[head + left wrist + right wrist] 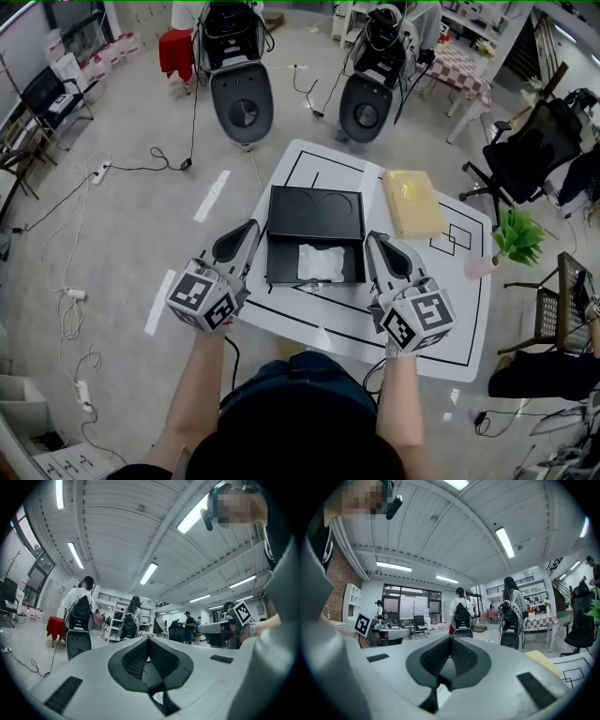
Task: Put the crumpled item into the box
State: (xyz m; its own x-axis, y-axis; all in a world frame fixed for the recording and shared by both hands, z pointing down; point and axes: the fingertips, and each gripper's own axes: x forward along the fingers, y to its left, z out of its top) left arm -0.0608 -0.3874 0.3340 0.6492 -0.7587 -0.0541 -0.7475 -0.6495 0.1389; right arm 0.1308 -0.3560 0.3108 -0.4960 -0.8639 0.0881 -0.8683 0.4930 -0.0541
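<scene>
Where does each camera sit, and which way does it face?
Head view: on the person's head, facing down on box, table; both arms, left gripper, right gripper show.
Left gripper view: on the left gripper, facing across the room towards the ceiling; its shut jaws show.
Right gripper view: on the right gripper, likewise tilted up; its shut jaws show.
Shared: each gripper view catches the other gripper's marker cube.

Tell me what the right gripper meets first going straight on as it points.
Nothing close: the shut right gripper points level over the white table, left of the flat yellow pad. Beyond it, it would probably meet the backpack-wearing figure on a dark oval base; depth is unclear.
</scene>
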